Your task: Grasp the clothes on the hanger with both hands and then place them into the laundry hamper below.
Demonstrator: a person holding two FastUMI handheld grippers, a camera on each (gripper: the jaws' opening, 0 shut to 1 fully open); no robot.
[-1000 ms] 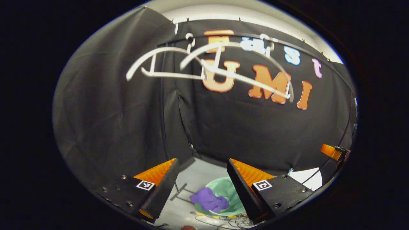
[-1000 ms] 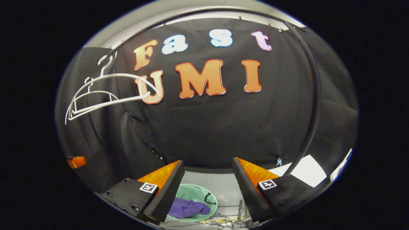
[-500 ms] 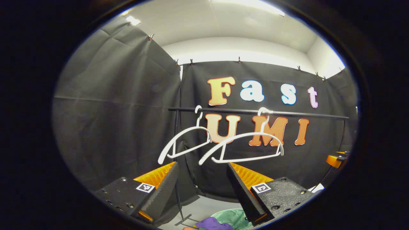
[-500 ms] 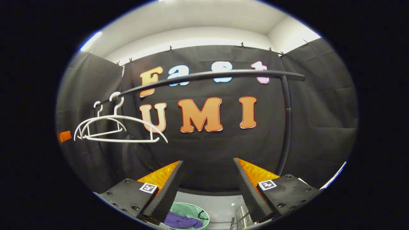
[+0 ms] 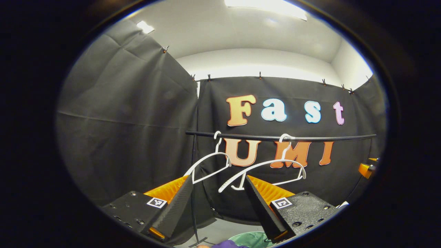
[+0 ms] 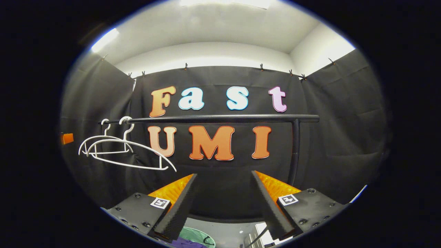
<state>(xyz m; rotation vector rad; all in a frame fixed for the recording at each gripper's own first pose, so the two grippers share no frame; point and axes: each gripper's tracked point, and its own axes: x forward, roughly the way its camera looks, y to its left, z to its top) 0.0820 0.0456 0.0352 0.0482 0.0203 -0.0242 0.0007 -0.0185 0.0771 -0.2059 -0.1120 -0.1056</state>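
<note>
Both tongs, left (image 5: 217, 193) and right (image 6: 224, 193), stood wide open and empty, aimed at the rail (image 6: 220, 119) with its two bare white hangers (image 5: 262, 172). The purple garment (image 5: 225, 244) lay in the green laundry hamper (image 5: 251, 238) at 6 o'clock, so the task appeared complete.

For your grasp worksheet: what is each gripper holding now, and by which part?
Nothing. The left tongs and right tongs both stand open with nothing between their fingers; both hangers hang bare.
</note>
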